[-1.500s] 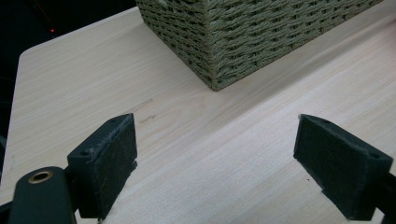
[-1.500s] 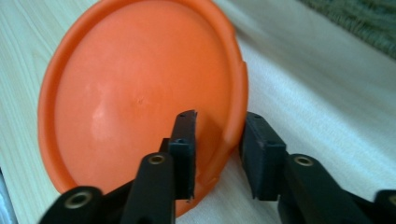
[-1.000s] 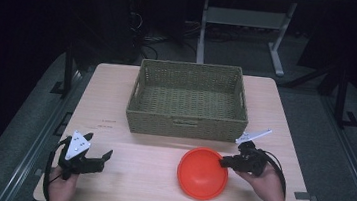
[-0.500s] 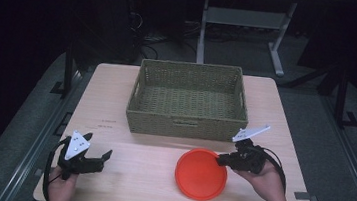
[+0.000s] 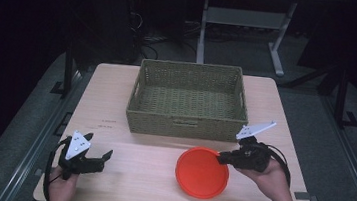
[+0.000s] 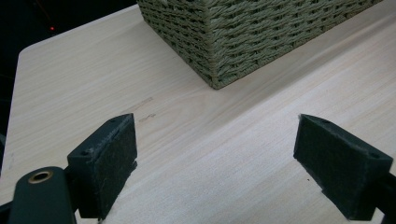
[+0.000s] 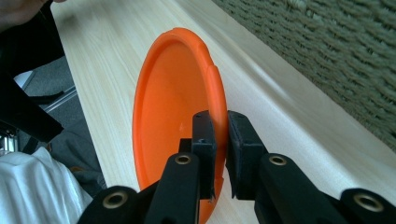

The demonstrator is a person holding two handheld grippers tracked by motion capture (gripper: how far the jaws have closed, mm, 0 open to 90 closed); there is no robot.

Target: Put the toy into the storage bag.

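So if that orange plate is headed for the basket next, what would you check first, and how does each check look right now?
1. Right gripper clamped on the plate rim: ok, jaws pinch it on both sides.
2. Plate lifted off the table: cannot tell; it tilts, but its far edge may touch.
3. Basket has room: ok, looks empty inside.
4. Path from plate to basket: ok, nothing between.
5. Left gripper out of the way: ok, open, at the table's left front.
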